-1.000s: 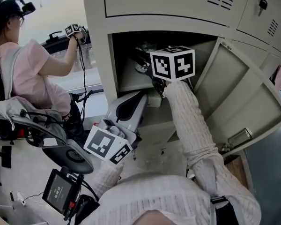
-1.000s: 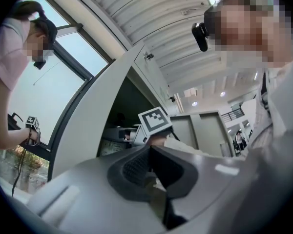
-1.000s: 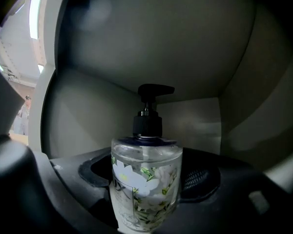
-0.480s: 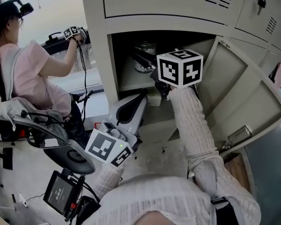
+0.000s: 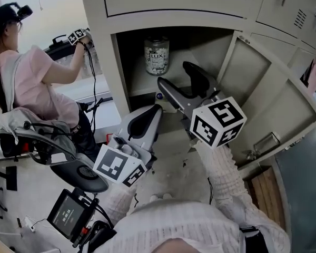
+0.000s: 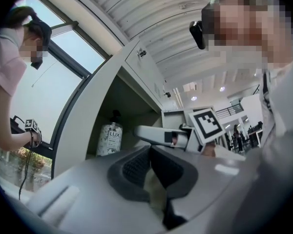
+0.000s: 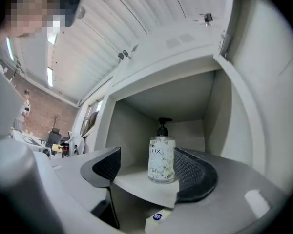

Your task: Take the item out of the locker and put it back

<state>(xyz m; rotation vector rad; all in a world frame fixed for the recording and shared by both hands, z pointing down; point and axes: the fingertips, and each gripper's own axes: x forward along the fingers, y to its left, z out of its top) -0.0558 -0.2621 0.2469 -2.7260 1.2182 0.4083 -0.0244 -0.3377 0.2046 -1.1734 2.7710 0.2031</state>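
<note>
A clear LUX pump bottle (image 5: 156,57) stands upright on the shelf (image 5: 139,87) inside the open locker; it also shows in the left gripper view (image 6: 110,139) and the right gripper view (image 7: 161,160). My right gripper (image 5: 175,76) hangs in front of the locker opening, pointing at the bottle but clear of it. It is open; its jaws have just been closing a little, with nothing between them. My left gripper (image 5: 144,122) is lower, left of the opening, its dark pads (image 6: 136,167) together and empty.
The locker door (image 5: 263,94) is swung wide open at the right. A small white box with a blue dot (image 7: 158,218) lies below the shelf. At the left a person in pink (image 5: 31,83) works beside a chair (image 5: 68,165); a screen device (image 5: 68,215) sits low.
My right gripper has pulled back out of the locker toward me and down to the right. The bottle, half hidden before, now stands in plain sight on the shelf. The left gripper has kept still.
</note>
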